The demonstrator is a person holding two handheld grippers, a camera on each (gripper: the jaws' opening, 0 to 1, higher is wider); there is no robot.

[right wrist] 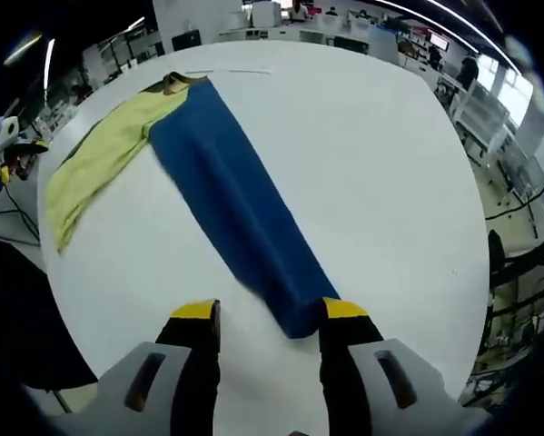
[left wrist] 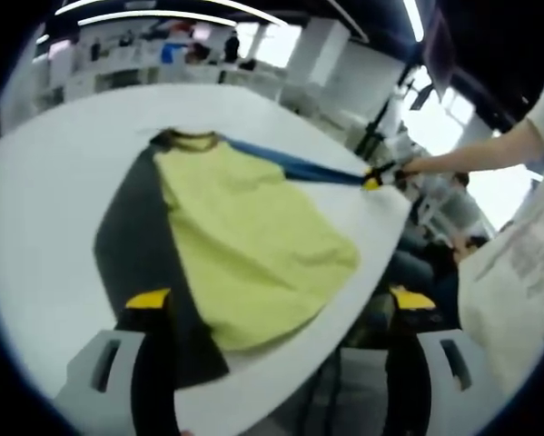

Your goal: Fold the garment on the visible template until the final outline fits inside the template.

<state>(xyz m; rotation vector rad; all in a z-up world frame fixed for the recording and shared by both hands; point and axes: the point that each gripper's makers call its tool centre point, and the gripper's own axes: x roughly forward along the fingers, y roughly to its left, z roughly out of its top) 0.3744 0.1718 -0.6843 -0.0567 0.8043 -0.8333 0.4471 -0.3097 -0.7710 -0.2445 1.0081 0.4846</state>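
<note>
Left gripper view: a yellow shirt (left wrist: 253, 245) with dark and blue sleeves lies mid-frame on the white counter (left wrist: 54, 200). The left hand-held gripper (left wrist: 276, 304) stands open, its left jaw over the dark sleeve (left wrist: 144, 254). At right, the other hand-held gripper (left wrist: 373, 177) pulls the blue sleeve (left wrist: 290, 165) taut.

Right gripper view: the right hand-held gripper (right wrist: 270, 313) has the blue sleeve's (right wrist: 235, 209) end between its parted jaws; whether it pinches the cloth, I cannot tell. No writing is legible.

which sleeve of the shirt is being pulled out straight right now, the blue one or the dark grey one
The long blue sleeve: it stretches taut toward the right gripper, while the dark grey sleeve lies flat alongside the yellow body.
</note>
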